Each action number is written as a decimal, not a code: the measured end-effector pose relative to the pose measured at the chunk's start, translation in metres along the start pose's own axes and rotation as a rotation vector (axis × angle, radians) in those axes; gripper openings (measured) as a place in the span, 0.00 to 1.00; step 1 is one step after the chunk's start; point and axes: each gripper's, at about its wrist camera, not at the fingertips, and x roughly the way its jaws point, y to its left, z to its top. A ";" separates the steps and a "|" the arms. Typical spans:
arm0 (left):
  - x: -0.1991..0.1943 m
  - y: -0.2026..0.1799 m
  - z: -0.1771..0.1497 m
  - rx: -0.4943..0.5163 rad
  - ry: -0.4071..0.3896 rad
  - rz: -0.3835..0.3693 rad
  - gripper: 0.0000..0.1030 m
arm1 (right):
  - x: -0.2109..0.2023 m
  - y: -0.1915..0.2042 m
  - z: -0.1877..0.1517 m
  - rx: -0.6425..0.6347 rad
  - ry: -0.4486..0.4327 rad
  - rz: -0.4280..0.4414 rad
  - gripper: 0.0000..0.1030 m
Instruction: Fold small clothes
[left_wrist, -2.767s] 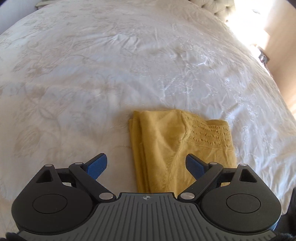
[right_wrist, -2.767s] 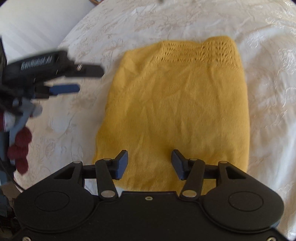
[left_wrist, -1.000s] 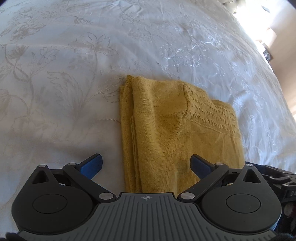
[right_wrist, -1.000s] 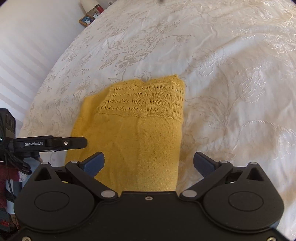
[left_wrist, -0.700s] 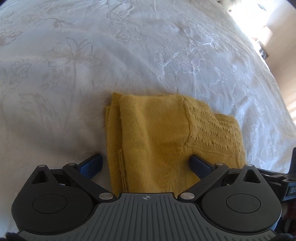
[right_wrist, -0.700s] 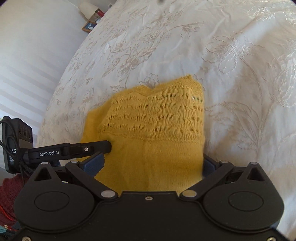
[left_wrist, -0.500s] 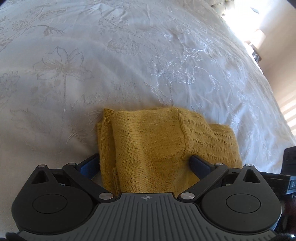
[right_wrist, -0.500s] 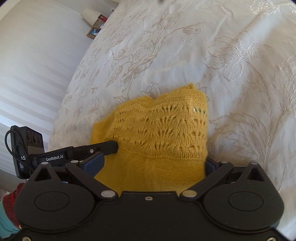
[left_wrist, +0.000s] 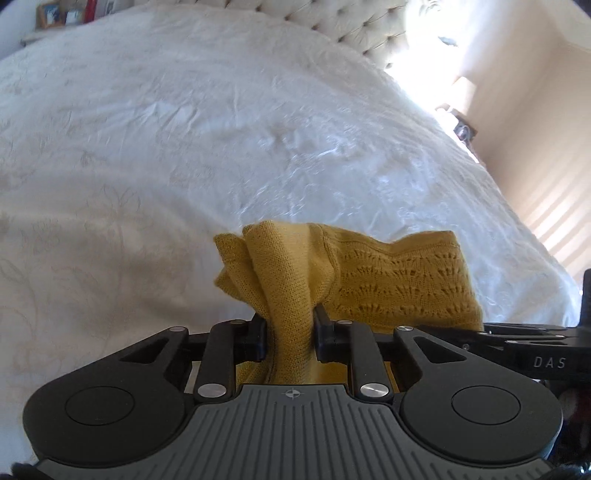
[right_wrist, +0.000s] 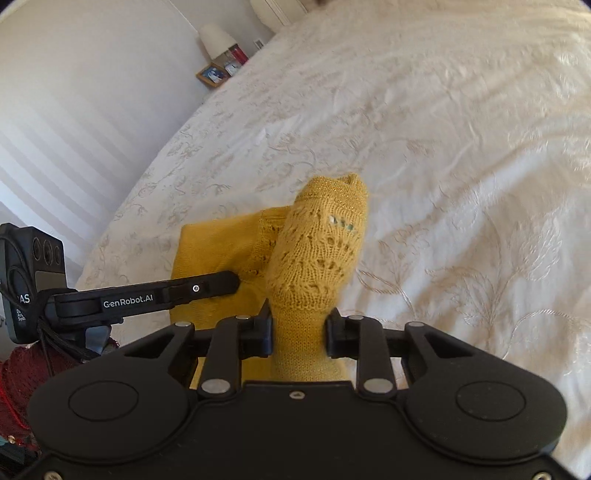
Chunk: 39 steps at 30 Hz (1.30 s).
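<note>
A folded yellow knit garment (left_wrist: 388, 280) with a lace-pattern band is lifted off the white embroidered bedspread (left_wrist: 184, 147). My left gripper (left_wrist: 290, 334) is shut on its plain bunched edge. My right gripper (right_wrist: 299, 330) is shut on the lace-band end (right_wrist: 317, 251), which stands up between the fingers. The garment hangs stretched between the two grippers. The left gripper also shows in the right wrist view (right_wrist: 147, 293), at the left, and part of the right gripper shows at the right edge of the left wrist view (left_wrist: 535, 347).
The bedspread (right_wrist: 461, 147) spreads wide ahead in both views. A tufted headboard (left_wrist: 351, 33) stands at the far end. A nightstand with a lamp and photo frames (right_wrist: 221, 55) sits beyond the bed. A dark red knit item (right_wrist: 22, 376) lies at the lower left.
Both grippers went from open around the garment's near edge to shut on it. They have lifted it off the bed, so its far end now bunches and stands up.
</note>
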 end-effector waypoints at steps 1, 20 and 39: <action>-0.013 -0.011 -0.001 0.032 -0.029 -0.009 0.21 | -0.013 0.009 -0.003 -0.014 -0.026 -0.006 0.35; -0.117 -0.108 -0.080 0.178 -0.014 -0.218 0.20 | -0.144 0.060 -0.090 0.049 -0.062 -0.006 0.34; -0.058 -0.073 -0.137 0.243 0.189 0.057 0.49 | -0.110 0.005 -0.173 0.143 0.093 -0.415 0.73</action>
